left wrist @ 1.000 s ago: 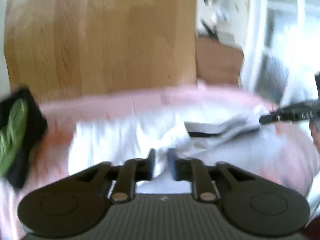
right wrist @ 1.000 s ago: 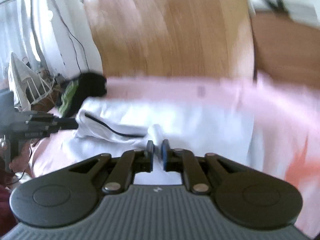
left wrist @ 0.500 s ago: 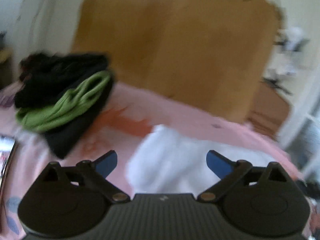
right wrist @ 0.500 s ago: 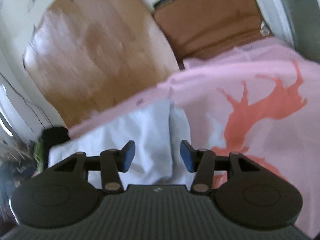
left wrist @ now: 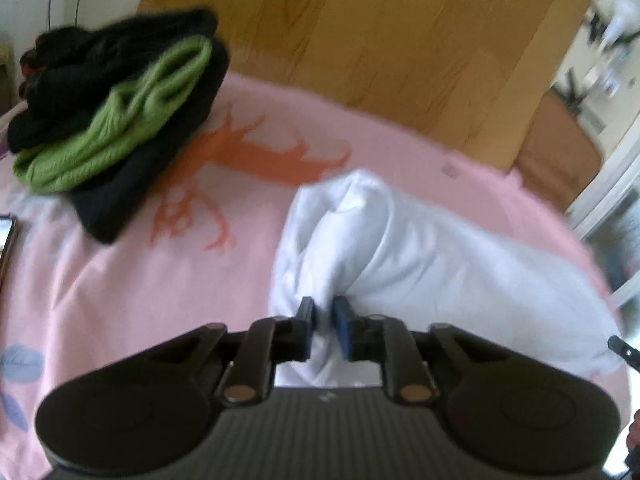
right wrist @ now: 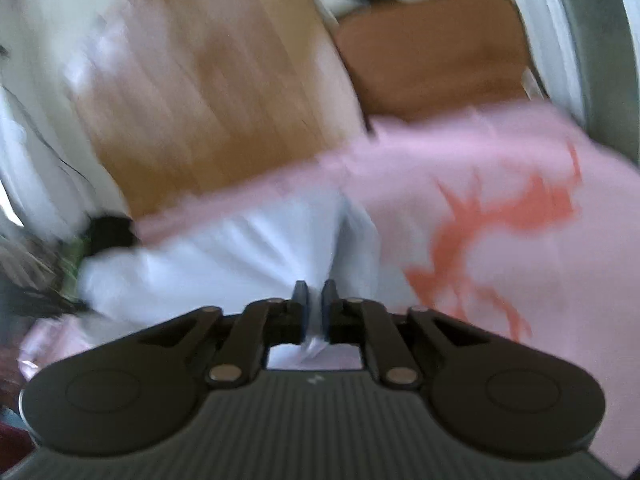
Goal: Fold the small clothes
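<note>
Half a second after both sets of jaws stood wide apart, each has swung in on the white garment. Left wrist view: the left hand-held gripper (left wrist: 323, 320) is closing, its blue pads pinching a bunched fold of the white garment (left wrist: 420, 248), which lies crumpled on a pink sheet (left wrist: 160, 280) with an orange print; a stack of black and green clothes (left wrist: 116, 120) sits well apart at upper left, and a wooden board (left wrist: 380, 40) rises behind the bed. Right wrist view, blurred: the right hand-held gripper (right wrist: 314, 304) is closing too, white cloth (right wrist: 240, 256) caught between its pads, the garment spread leftward across the pink sheet (right wrist: 540, 280)
</note>
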Action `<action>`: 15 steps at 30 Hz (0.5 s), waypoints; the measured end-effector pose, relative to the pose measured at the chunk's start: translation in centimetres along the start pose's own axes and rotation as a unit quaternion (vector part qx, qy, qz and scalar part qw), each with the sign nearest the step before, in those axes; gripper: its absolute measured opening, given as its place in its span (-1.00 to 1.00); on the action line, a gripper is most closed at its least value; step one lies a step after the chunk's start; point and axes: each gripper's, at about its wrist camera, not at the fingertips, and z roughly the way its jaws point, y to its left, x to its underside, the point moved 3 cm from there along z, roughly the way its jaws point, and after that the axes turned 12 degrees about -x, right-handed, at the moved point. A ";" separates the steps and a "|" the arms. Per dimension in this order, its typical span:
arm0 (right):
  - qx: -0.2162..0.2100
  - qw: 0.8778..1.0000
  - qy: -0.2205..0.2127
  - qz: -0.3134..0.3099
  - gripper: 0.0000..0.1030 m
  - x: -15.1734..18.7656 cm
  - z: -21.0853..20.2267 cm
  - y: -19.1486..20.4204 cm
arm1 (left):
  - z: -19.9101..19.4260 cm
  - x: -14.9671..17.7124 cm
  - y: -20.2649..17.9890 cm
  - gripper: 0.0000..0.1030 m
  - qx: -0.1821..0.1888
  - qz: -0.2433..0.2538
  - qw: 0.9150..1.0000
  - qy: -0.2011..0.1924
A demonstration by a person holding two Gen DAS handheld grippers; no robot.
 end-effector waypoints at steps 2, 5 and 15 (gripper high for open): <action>0.021 0.999 0.001 0.028 -0.24 0.3 0.6 -1.3 | 0.1 0.6 0.1 -0.63 -0.008 0.007 1.000 0.012; -0.006 0.997 -0.058 0.058 -0.20 -1.5 -0.7 -1.8 | -0.9 0.2 0.0 0.35 -0.004 0.015 1.000 -0.009; -0.203 0.977 0.026 -0.056 -0.13 -2.4 5.8 8.0 | 0.4 0.8 -1.1 -0.60 0.014 0.020 1.000 0.003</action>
